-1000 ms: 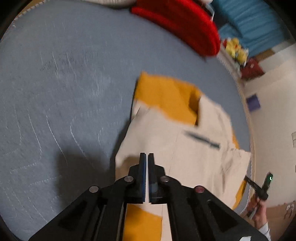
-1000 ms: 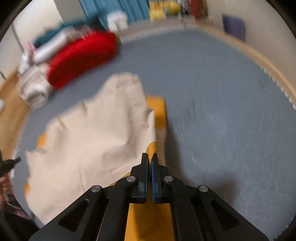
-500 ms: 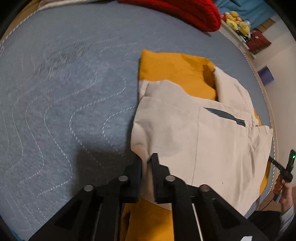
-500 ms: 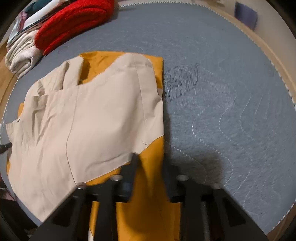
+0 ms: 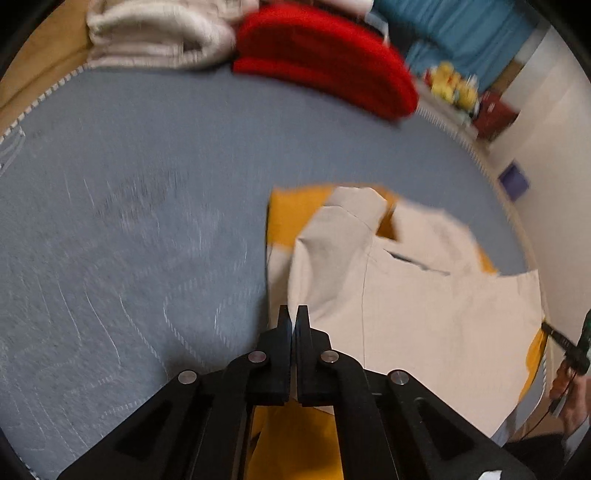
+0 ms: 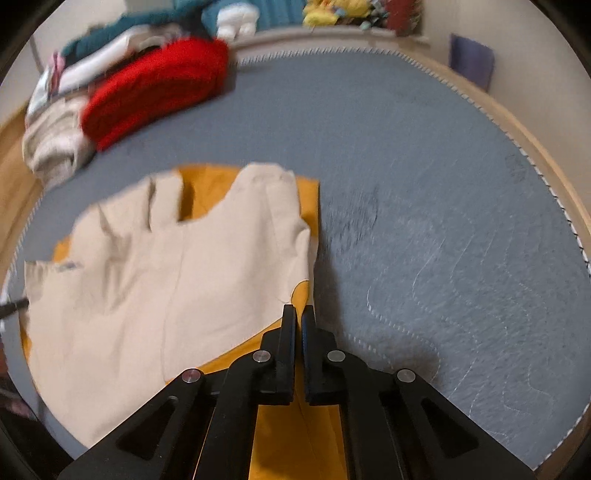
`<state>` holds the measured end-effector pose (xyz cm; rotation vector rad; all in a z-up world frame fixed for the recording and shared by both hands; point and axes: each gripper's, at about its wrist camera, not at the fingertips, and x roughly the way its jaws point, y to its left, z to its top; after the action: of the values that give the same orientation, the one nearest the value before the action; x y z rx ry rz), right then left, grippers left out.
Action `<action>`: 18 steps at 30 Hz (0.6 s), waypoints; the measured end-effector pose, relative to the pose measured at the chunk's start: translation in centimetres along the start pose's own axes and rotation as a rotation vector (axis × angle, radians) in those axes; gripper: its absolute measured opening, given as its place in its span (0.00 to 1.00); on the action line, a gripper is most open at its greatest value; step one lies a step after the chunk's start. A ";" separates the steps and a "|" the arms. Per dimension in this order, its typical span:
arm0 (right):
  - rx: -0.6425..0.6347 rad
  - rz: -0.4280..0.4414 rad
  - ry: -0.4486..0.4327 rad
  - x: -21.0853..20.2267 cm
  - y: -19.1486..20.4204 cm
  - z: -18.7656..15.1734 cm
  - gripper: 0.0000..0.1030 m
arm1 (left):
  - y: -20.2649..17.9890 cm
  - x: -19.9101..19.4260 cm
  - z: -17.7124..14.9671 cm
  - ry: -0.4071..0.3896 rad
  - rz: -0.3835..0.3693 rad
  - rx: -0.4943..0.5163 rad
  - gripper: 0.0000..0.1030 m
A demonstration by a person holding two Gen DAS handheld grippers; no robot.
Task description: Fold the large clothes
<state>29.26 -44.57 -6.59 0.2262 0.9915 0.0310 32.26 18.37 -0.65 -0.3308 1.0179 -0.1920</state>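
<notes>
Beige-and-mustard garment [image 5: 406, 314] lies part-folded at centre right on the grey mat [image 5: 129, 221], each hand-held gripper, left [image 5: 293, 321] and right [image 6: 298, 321], pinching its near edge; further folds remain.

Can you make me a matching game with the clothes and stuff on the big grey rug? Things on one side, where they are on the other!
Things:
1. beige and mustard-yellow garment
2. folded red knit sweater
3. folded cream fluffy blanket
4. yellow plush toys

Places:
A. beyond the grey quilted rug, near the blue curtain
B. far rug edge, just left of the red one
C. spread on the rug right ahead of both grippers
D. far rug edge, between the cream pile and the toys

Pairs: 1-C, 2-D, 3-B, 4-A
</notes>
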 end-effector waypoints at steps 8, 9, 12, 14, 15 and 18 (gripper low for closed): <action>0.017 -0.044 -0.188 -2.4 1.7 2.2 0.02 | -1.5 1.3 1.6 -0.055 0.114 0.045 0.00; 0.021 -0.051 -0.170 -1.7 1.7 2.4 0.02 | -1.7 2.4 1.7 -0.025 0.139 0.058 0.00; 0.015 -0.087 -0.093 1.4 1.7 2.8 0.02 | -1.5 5.8 1.6 0.080 0.229 0.076 0.00; 0.004 -0.116 -0.037 3.6 1.5 3.2 0.02 | -0.9 7.1 1.4 0.118 0.256 0.052 0.00; 0.003 -0.127 -0.018 4.2 1.5 3.3 0.02 | -0.7 7.2 1.7 0.106 0.252 0.029 0.00; 0.038 -0.138 0.003 5.6 1.2 3.8 0.01 | -1.3 5.4 3.1 -0.013 0.217 -0.009 0.00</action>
<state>35.63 -43.37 -8.97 0.1923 1.0091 -0.1132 37.71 16.03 -2.99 -0.2272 1.0345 0.0107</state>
